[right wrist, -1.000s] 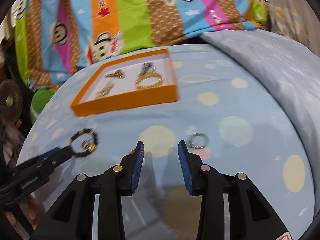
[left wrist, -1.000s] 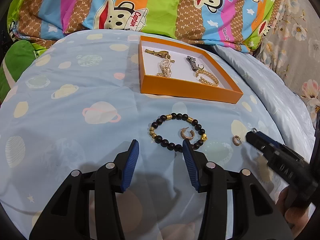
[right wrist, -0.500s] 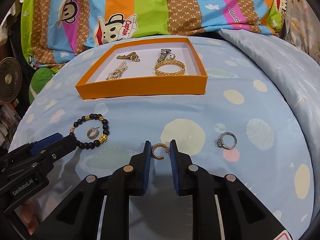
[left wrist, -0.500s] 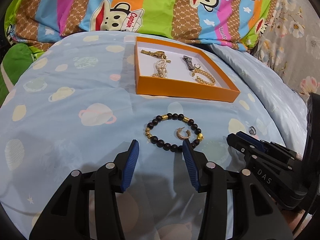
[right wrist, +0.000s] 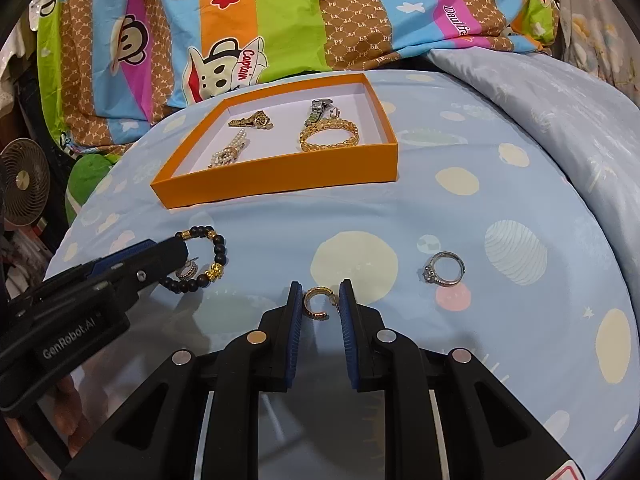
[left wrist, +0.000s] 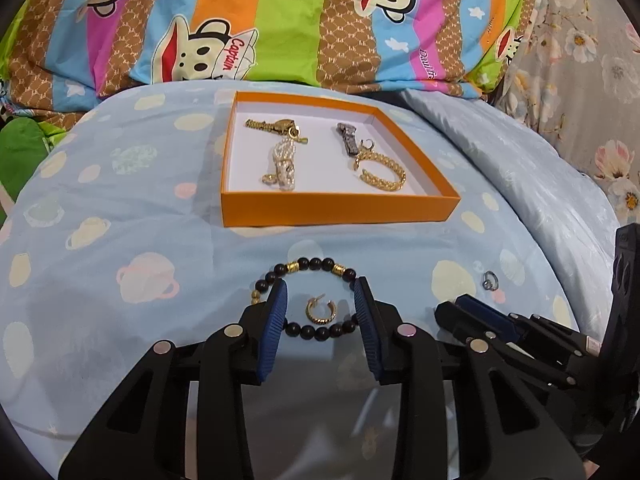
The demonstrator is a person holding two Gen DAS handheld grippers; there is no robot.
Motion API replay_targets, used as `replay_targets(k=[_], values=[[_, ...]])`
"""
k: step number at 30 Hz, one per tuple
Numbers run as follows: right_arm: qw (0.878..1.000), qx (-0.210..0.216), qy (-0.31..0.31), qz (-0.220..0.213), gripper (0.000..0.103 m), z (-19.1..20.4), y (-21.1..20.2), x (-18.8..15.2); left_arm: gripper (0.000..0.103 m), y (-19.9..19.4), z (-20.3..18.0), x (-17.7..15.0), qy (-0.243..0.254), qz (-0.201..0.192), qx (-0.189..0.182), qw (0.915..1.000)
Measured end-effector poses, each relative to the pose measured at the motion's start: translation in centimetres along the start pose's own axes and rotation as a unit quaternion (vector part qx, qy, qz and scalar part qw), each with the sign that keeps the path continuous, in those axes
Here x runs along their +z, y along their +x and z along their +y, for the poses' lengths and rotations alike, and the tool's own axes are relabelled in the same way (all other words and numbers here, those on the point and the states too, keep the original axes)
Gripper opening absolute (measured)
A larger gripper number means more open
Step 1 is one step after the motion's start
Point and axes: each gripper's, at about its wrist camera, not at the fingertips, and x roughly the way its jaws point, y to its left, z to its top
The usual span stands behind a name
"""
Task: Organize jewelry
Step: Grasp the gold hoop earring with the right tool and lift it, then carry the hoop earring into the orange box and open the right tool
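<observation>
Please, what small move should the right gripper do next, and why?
Probably close the right gripper. Its open fingers already stand on both sides of the gold hoop earring lying on the blue sheet, outside the orange box.

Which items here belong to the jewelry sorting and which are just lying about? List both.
Job: orange cardboard box; black-and-gold beaded bracelet; gold hoop earring inside it; second gold hoop earring; silver stone-set ring.

Lying about: striped cartoon-monkey blanket; small round fan.
</observation>
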Motion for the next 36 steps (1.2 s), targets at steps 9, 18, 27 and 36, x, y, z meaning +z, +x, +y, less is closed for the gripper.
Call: replay_targets(k=[9, 18, 27, 36], values=[[1.000, 0.005, 0.003, 0.000, 0.018, -0.2, 0.0, 0.0, 0.025, 1.9, -0.6, -0.2, 0.016, 0.028, 0.000, 0.9995], [1.000, 0.006, 0.005, 0.000, 0.018, -0.2, 0.0, 0.0, 0.016, 1.9, -0.5, -0.4, 0.019, 0.032, 0.002, 0.9993], [1.000, 0.004, 0.007, -0.013, 0.018, -0.3, -0.6, 0.1, 0.016, -0.1, -0.2, -0.3, 0.009, 0.007, -0.004, 0.9999], [0.998, 0.005, -0.005, -0.057, 0.018, 0.0, -1.6, 3.9, 0.016, -2.4, 0.8, 4.6, 0.013, -0.052, 0.009, 0.9985]])
